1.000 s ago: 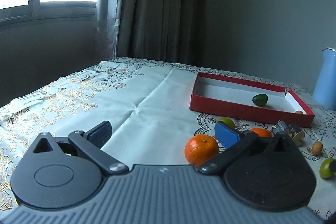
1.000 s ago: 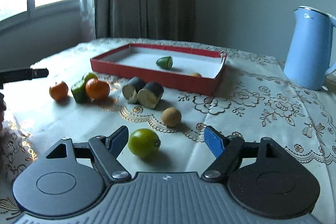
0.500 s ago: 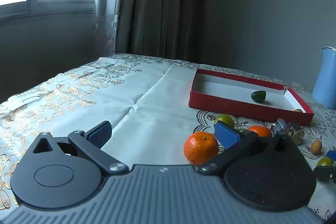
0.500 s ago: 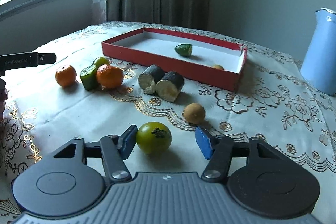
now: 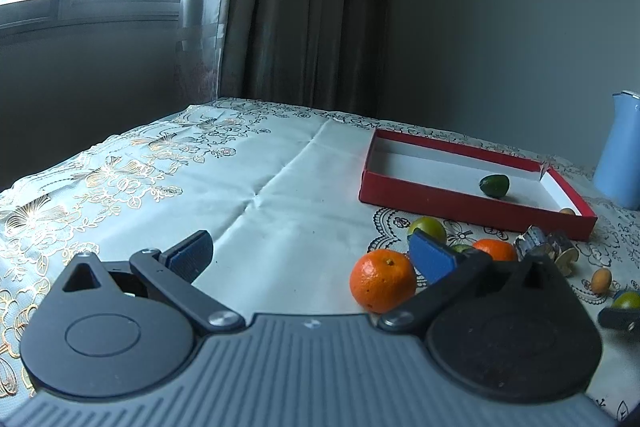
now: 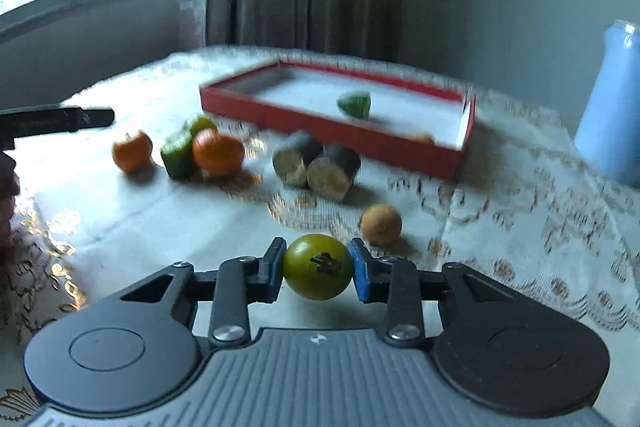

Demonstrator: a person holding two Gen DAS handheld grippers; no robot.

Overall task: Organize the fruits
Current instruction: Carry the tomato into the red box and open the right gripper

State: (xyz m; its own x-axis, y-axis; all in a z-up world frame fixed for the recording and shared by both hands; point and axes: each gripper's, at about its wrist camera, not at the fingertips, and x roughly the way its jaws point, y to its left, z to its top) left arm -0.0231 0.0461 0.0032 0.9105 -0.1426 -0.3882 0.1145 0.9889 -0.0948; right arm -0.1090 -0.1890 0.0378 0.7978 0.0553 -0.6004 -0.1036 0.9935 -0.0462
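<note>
Two oranges [image 6: 132, 155] [image 6: 218, 151] sat on the tablecloth [image 6: 520, 211] with two dark cut stalk pieces [image 6: 298, 159] [image 6: 334, 171], one green tomato [image 6: 318, 266], one small tan fruit [image 6: 381, 225], one green chunk [image 6: 178, 155] and one lime [image 6: 201, 125]. One red tray [image 6: 332, 131] held one green fruit [image 6: 355, 103] and one small tan one [image 6: 420, 137]. One blue jug [image 6: 612, 115] stood nearby.

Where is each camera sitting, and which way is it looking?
Left wrist: sits on the left claw, open and empty, looking over the tablecloth at the red tray.
Right wrist: sits on the right claw, looking down at the green tomato its closing pads touch.
Both show the tray and the orange.
</note>
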